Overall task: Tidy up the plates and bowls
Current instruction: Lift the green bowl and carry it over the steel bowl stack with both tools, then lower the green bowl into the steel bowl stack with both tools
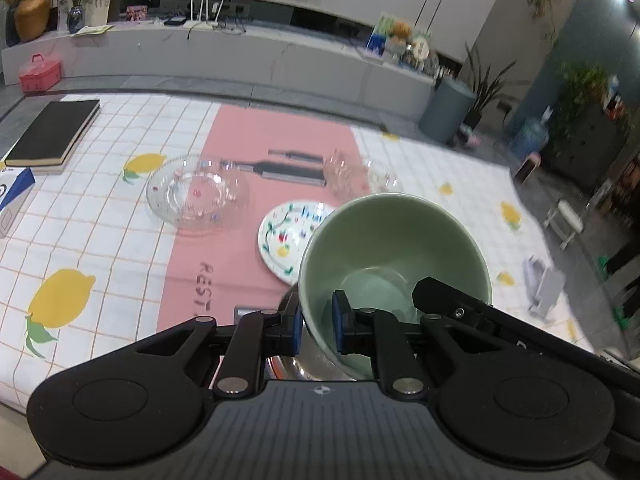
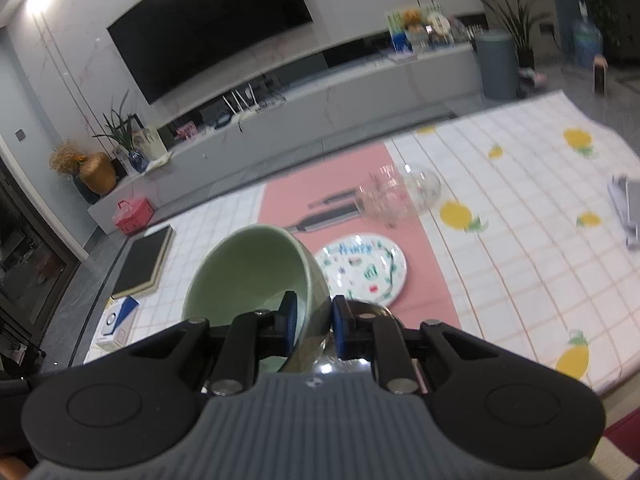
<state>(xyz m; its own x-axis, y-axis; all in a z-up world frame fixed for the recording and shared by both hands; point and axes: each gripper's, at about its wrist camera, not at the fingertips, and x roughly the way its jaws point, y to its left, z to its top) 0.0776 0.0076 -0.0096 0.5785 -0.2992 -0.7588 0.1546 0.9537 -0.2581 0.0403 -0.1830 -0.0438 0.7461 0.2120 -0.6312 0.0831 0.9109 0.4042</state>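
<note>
Dark capitals reading "REST" stood on the pink strip of the tablecloth (image 1: 224,276), just ahead and left of the left gripper (image 1: 316,326), the word cut off behind its linkage. On the patterned plate (image 2: 362,270), ahead and right of the right gripper (image 2: 313,326), blue lettering ran along the far rim, too blurred to read. Nothing else was legible.
</note>
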